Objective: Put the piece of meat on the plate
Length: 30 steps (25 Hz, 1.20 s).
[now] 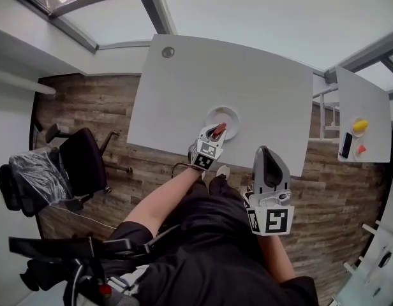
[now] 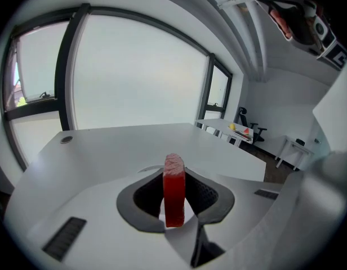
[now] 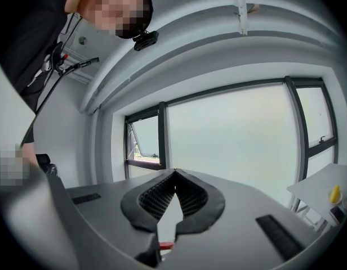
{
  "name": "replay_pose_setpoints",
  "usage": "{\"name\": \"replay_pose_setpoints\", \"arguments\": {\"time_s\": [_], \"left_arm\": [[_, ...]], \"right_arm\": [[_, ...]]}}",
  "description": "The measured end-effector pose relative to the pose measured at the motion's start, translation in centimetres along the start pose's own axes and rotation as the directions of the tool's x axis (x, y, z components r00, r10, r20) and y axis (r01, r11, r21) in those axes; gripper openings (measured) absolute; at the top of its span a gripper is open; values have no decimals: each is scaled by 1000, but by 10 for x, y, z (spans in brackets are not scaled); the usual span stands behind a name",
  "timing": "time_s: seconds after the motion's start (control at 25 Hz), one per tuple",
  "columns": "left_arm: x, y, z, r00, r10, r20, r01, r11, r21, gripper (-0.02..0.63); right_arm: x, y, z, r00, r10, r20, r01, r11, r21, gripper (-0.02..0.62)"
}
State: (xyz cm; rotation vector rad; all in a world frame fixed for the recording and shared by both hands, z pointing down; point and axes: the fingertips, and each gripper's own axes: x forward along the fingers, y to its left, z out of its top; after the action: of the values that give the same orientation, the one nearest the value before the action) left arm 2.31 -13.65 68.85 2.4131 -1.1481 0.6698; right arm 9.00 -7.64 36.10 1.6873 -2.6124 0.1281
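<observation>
Two jaws of the left gripper [image 1: 215, 133] pinch the upright red marbled slab of meat [image 2: 174, 191] over the round white plate's [image 1: 231, 115] near rim, seemingly for lowering, while the right gripper [image 3: 172, 176] waits aside, closed and empty.

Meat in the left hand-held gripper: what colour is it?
The meat is deep red with a paler pink top edge, clearest in the left gripper view.

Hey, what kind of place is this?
Most likely an office: a white desk, a black swivel chair on the wood-look floor beside it, and big windows beyond the desk.
</observation>
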Motion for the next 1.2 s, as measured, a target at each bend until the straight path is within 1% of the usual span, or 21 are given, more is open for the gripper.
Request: {"name": "replay_pose_setpoints", "arguments": {"time_s": [0.2, 0.36, 0.52, 0.64, 0.76, 0.88, 0.96, 1.08, 1.2], "left_arm": [[11, 1, -12, 999, -5, -33, 5, 1000, 8, 94], [19, -1, -15, 998, -36, -43, 36, 999, -5, 94], [26, 1, -25, 998, -32, -61, 34, 999, 40, 94], [31, 1, -29, 997, -35, -70, 38, 998, 42, 94], [36, 1, -31, 996, -37, -76, 39, 999, 23, 94], [40, 3, -29, 997, -34, -66, 32, 999, -41, 94], [42, 1, -28, 997, -36, -64, 32, 998, -62, 94], [43, 2, -31, 996, -37, -79, 32, 998, -58, 94], [44, 3, -33, 995, -44, -89, 41, 999, -36, 94]], "right_arm": [[-5, -5, -3, 1000, -23, -15, 23, 1000, -8, 5], [-7, -8, -7, 999, -42, -18, 42, 999, -6, 5], [-14, -13, -1, 998, -66, 14, 66, 998, -12, 5], [-16, -18, 1, 997, -77, 21, 77, 997, -18, 5], [-15, -21, -1, 996, -83, 15, 83, 996, -15, 5], [-15, -20, -3, 997, -78, 8, 78, 997, -13, 5], [-17, -20, -5, 997, -77, 3, 77, 997, -11, 5], [-17, -20, -7, 997, -78, -1, 78, 997, -23, 5], [-16, -16, -7, 997, -75, -3, 75, 994, -74, 5]]}}
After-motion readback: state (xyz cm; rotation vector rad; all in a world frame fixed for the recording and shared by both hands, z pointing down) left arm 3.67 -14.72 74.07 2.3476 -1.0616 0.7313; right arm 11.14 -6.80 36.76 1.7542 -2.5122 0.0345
